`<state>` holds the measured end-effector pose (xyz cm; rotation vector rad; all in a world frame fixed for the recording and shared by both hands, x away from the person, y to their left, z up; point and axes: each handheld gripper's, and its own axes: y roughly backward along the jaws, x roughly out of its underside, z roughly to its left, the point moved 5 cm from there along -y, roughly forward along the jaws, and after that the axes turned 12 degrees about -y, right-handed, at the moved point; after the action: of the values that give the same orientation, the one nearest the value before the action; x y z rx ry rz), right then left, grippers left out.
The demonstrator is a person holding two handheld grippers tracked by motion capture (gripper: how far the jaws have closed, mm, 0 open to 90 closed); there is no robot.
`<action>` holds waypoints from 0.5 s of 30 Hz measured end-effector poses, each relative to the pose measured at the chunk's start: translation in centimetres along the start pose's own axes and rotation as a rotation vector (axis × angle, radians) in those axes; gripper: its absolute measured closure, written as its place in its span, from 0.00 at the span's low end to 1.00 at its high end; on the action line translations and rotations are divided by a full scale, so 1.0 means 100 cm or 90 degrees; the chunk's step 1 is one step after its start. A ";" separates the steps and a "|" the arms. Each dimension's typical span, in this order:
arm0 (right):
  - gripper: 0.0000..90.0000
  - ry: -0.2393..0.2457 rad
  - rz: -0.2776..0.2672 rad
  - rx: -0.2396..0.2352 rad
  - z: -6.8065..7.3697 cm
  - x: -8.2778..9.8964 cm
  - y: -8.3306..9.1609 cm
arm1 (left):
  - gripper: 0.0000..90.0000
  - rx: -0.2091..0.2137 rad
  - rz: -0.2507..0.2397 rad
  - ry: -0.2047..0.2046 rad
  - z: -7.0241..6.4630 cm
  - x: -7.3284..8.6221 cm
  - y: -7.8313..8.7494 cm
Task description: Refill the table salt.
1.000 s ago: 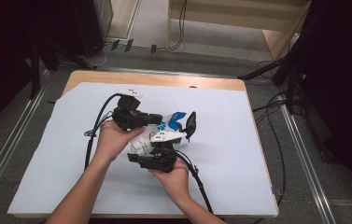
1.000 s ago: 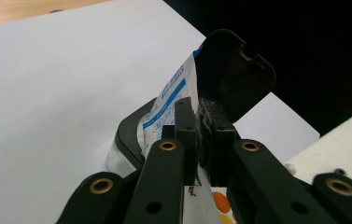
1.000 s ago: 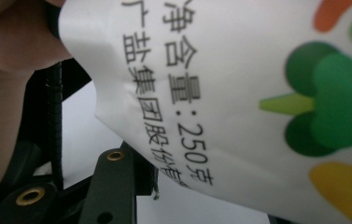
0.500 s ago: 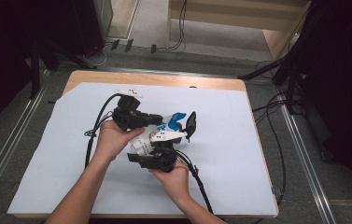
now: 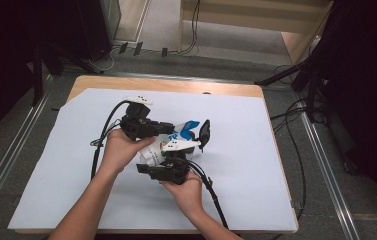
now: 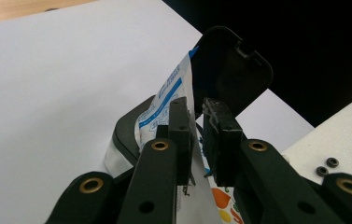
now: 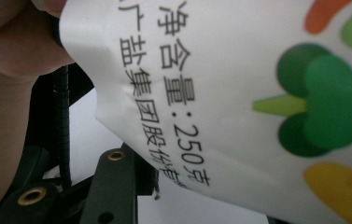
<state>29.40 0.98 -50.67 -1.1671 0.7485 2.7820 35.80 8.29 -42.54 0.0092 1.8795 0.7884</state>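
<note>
Near the middle of the counter (image 5: 51, 190), a little toward its far edge, the left tongs (image 6: 197, 135) have just been easing apart, yet the thin top edge of the white-and-blue bag (image 6: 173, 93) stands between their nearly closed pads, kept upright, probably so its mouth meets the black lidded container (image 6: 232, 65) behind. To the right, the right tongs (image 5: 148, 169) clamp the bag's printed body, likely steadying it for pouring.

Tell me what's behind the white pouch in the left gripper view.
Behind the white pouch stands an open black container with its hinged lid raised. The pouch covers the container's inside, so any contents cannot be seen.
</note>
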 end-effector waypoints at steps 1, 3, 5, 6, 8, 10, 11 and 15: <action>0.67 0.002 0.001 0.001 0.000 0.000 0.000 | 0.91 0.000 0.000 -0.001 0.000 0.000 0.000; 0.67 0.001 0.001 0.001 0.000 0.000 0.000 | 0.91 -0.001 0.000 -0.001 -0.001 0.000 0.000; 0.67 -0.002 0.000 0.000 0.000 0.000 0.000 | 0.91 -0.001 -0.002 -0.001 -0.001 0.000 0.000; 0.67 -0.003 0.000 -0.001 0.000 0.000 0.000 | 0.90 -0.002 -0.002 -0.001 -0.001 0.000 0.000; 0.67 -0.003 -0.001 -0.002 0.001 -0.001 0.001 | 0.90 0.000 -0.005 0.000 -0.001 -0.001 0.000; 0.67 -0.004 -0.002 -0.003 0.001 -0.001 0.001 | 0.90 -0.003 -0.005 -0.001 -0.001 -0.001 0.001; 0.67 -0.006 -0.003 -0.006 0.001 -0.001 0.001 | 0.90 -0.003 -0.005 -0.002 -0.002 -0.001 0.001; 0.67 -0.009 -0.004 -0.009 0.001 -0.001 0.001 | 0.90 -0.003 -0.005 -0.001 -0.002 -0.001 0.001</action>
<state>29.40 0.95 -50.51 -1.1490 0.7237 2.7925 35.69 8.22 -42.41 -0.0001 1.8758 0.7868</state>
